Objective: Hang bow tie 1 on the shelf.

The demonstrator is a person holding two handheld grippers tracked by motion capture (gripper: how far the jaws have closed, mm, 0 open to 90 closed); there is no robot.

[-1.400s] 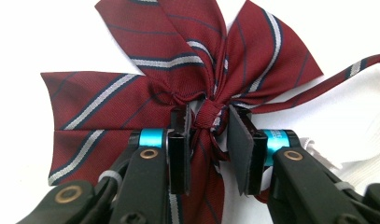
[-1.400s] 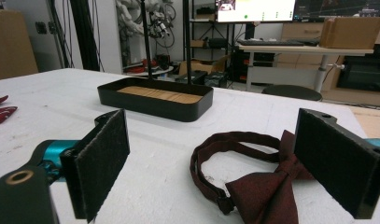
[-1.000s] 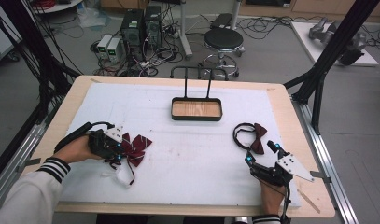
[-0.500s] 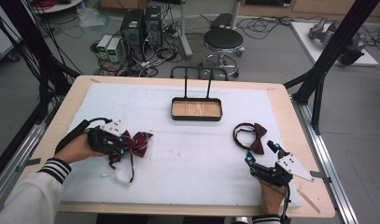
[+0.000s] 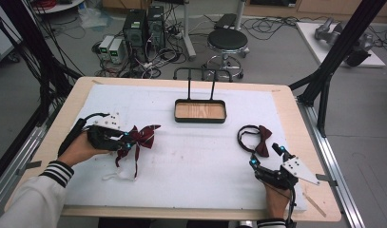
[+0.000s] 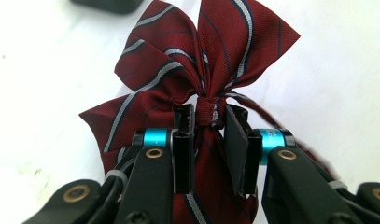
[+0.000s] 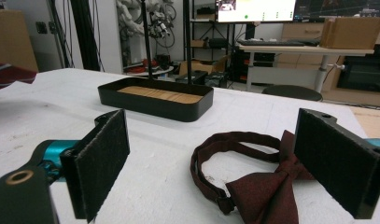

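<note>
The striped bow tie (image 5: 141, 136) sits at the left of the desk (image 5: 191, 161), its knot pinched between the pads of the left tool (image 5: 127, 142). Since a second ago the bow has come up off the white surface, with its white strap (image 5: 119, 175) trailing below, so the pickup looks secured and a carry toward the tray (image 5: 200, 112) seems likely next. At the right, the right tool (image 5: 263, 160) has stayed put, jaws spread wide, just short of the plain bow tie (image 5: 261, 140) lying on the desk.
</note>
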